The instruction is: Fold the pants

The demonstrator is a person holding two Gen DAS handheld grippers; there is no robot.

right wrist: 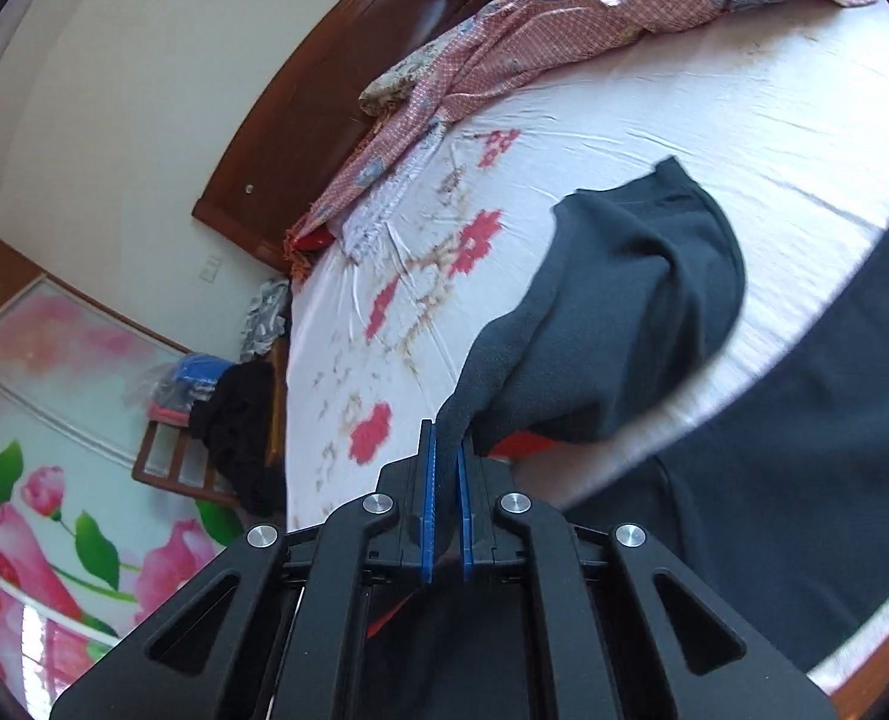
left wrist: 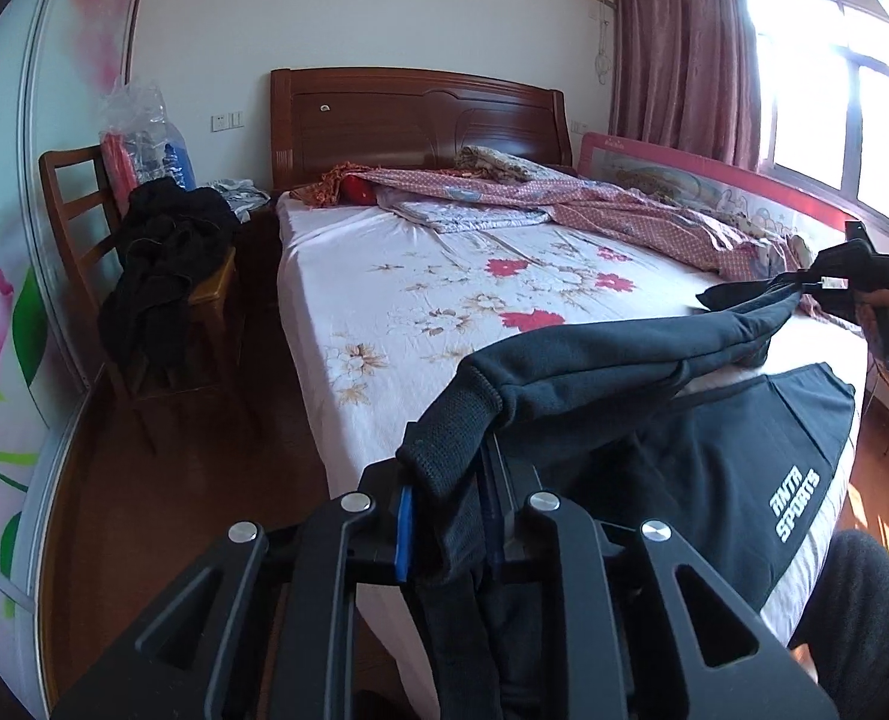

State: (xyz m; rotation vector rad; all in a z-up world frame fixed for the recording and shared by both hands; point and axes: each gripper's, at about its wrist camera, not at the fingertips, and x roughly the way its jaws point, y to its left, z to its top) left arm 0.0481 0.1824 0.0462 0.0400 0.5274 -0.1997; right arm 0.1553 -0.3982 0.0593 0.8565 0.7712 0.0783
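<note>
Dark blue-black sports pants (left wrist: pixel 714 456) with a white "ANTA SPORTS" print lie over the near corner of the bed (left wrist: pixel 384 276). My left gripper (left wrist: pixel 444 510) is shut on a ribbed leg cuff (left wrist: pixel 450 426) of the pants, held above the bed's edge. The leg stretches in the air to my right gripper (left wrist: pixel 828 285), at the far right, which is shut on its other end. In the right wrist view my right gripper (right wrist: pixel 444 468) pinches a fold of the pants (right wrist: pixel 624 300) above the sheet (right wrist: pixel 654 120); more of the pants (right wrist: pixel 804 480) lies to the right.
A pink patterned quilt (left wrist: pixel 594 204) is bunched at the head and far side of the bed. A wooden chair (left wrist: pixel 162 276) piled with dark clothes stands left of the bed. A flowered wardrobe (left wrist: pixel 0 300) runs along the left. A window (left wrist: pixel 834 90) is at the right.
</note>
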